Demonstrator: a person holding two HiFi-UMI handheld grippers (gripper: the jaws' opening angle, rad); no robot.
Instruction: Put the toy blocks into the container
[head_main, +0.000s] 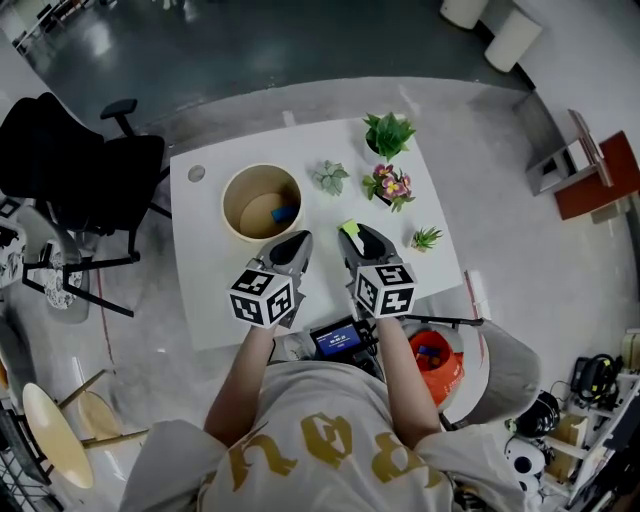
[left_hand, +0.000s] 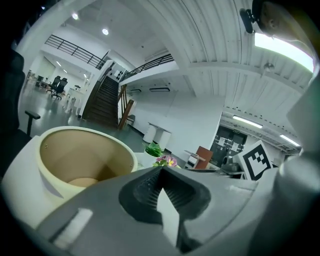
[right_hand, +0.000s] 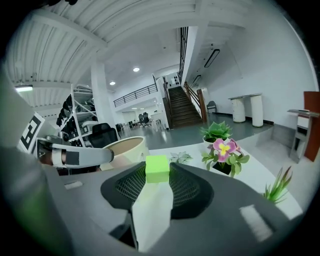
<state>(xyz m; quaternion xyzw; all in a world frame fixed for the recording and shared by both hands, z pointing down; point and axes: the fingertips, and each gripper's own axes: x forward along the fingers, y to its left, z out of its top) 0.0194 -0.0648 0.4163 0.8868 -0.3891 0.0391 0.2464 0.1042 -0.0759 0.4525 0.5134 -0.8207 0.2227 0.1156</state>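
A cream round container (head_main: 236, 190) stands on the white table (head_main: 200, 300), with a blue block (head_main: 284, 213) lying inside it. My right gripper (head_main: 350, 234) is shut on a lime-green block (head_main: 349, 227), held above the table to the right of the container. In the right gripper view the green block (right_hand: 157, 168) sits pinched at the jaw tips, the container (right_hand: 125, 149) behind on the left. My left gripper (head_main: 297, 243) hovers just below the container's rim, jaws together and empty. From the left gripper view (left_hand: 161, 171) the container (left_hand: 50, 134) opens close on the left.
Four small potted plants stand on the table's right half: a green one (head_main: 388, 132), a grey-green one (head_main: 331, 177), a flowering one (head_main: 390, 185), a spiky one (head_main: 427, 238). A black office chair (head_main: 70, 165) stands left of the table. An orange bucket (head_main: 437, 362) sits by the person.
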